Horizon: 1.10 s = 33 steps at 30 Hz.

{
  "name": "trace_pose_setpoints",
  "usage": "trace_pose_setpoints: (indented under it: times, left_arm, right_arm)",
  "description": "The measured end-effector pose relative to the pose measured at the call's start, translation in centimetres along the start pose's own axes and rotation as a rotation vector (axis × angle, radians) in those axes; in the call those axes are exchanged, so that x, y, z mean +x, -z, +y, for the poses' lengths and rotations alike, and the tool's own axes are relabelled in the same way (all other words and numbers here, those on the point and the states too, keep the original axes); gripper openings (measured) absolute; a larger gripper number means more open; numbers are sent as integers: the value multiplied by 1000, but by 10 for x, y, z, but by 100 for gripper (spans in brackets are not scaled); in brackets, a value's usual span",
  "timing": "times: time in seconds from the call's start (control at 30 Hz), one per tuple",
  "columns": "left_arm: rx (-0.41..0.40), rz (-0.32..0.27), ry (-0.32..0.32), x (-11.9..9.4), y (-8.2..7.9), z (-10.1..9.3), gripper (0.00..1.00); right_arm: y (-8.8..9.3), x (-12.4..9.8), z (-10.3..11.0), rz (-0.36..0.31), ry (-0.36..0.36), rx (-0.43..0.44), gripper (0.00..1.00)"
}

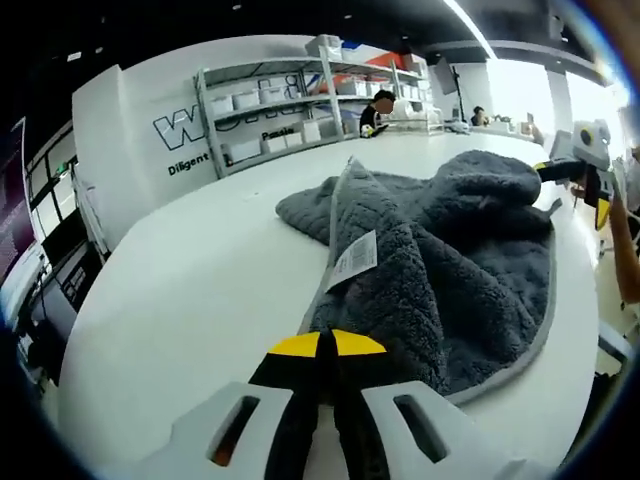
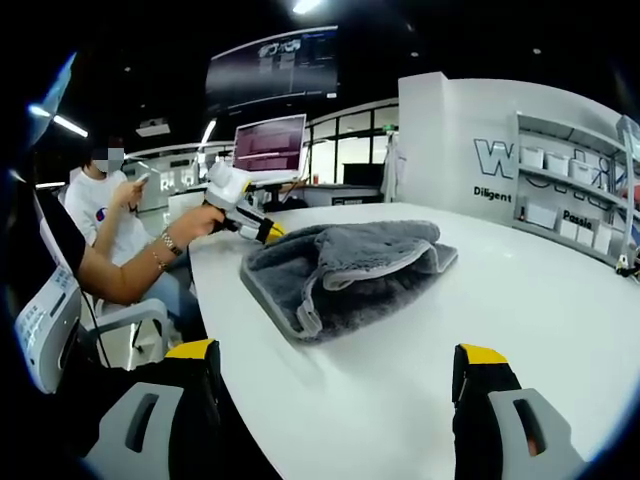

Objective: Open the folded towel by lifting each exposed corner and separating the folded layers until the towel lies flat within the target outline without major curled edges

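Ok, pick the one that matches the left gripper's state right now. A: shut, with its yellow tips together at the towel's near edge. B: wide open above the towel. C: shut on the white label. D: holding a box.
A: in the left gripper view the left gripper has its yellow tips pressed together at the near edge of the grey towel, short of the white label.

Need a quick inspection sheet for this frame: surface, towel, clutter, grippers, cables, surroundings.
Surface: white table, bare around the towel.
Job's things: grey towel, bunched and partly folded, white label showing; no target outline seen.
Clutter: nothing seen.
Grippers: left gripper shut, empty, at the towel's near edge; right gripper open, empty, short of the towel.
Cables: nothing seen.
Surroundings: shelving with white boxes; monitor; seated person.
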State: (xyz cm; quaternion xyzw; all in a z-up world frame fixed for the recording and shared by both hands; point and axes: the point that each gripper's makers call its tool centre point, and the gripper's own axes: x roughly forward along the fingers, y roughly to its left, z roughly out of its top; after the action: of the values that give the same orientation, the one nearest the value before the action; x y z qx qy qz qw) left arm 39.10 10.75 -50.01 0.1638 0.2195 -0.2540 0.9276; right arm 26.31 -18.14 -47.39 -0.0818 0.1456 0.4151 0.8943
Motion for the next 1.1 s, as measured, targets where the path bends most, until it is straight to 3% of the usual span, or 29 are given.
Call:
trace_pose_setpoints:
  times: [0.53, 1.1]
  left_arm:
    - [43, 41, -80, -28, 19, 15, 2]
    - [63, 46, -136, -59, 36, 14, 2]
  right_arm:
    - [0, 1, 1, 4, -2, -2, 99]
    - [-3, 3, 4, 7, -4, -4, 99]
